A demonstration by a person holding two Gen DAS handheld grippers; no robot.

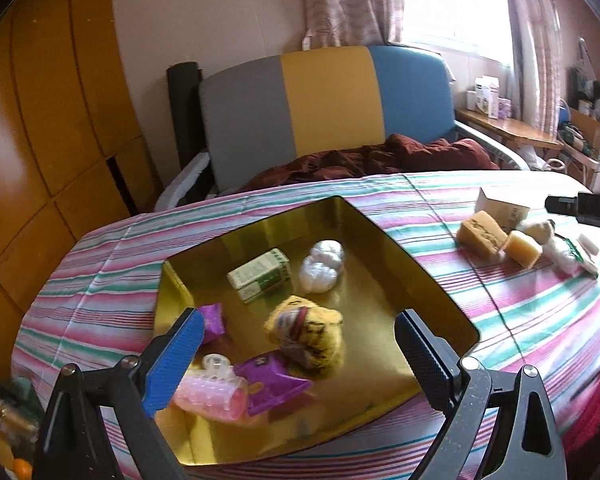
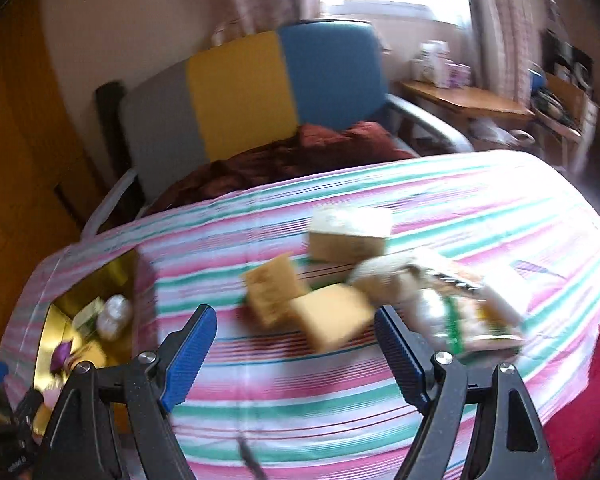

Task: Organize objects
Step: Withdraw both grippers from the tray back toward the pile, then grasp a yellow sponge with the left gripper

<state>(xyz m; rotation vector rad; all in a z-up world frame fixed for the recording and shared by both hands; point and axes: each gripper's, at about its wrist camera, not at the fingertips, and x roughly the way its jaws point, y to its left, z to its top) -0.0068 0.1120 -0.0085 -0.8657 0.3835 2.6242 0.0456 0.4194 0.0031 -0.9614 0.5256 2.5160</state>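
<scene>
We hold the left gripper [image 1: 300, 356] spread above the tray [image 1: 420, 280]; right gripper [image 2: 296, 354] spread over sponges [image 2: 332, 320] right of it. Box [image 1: 260, 274] print is unreadable.

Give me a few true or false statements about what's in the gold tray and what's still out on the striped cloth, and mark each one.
1. The gold tray already holds a green and white box. True.
2. The left hand-held gripper is shut on the yellow plush toy. False: its jaws stand wide open, gripping nothing.
3. Two yellowish sponge blocks lie on the striped cloth, outside the tray. True.
4. The right hand-held gripper holds a sponge. False: it is open and empty above the cloth.
5. The pink hair roller lies on the cloth. False: it is inside the tray.
</scene>
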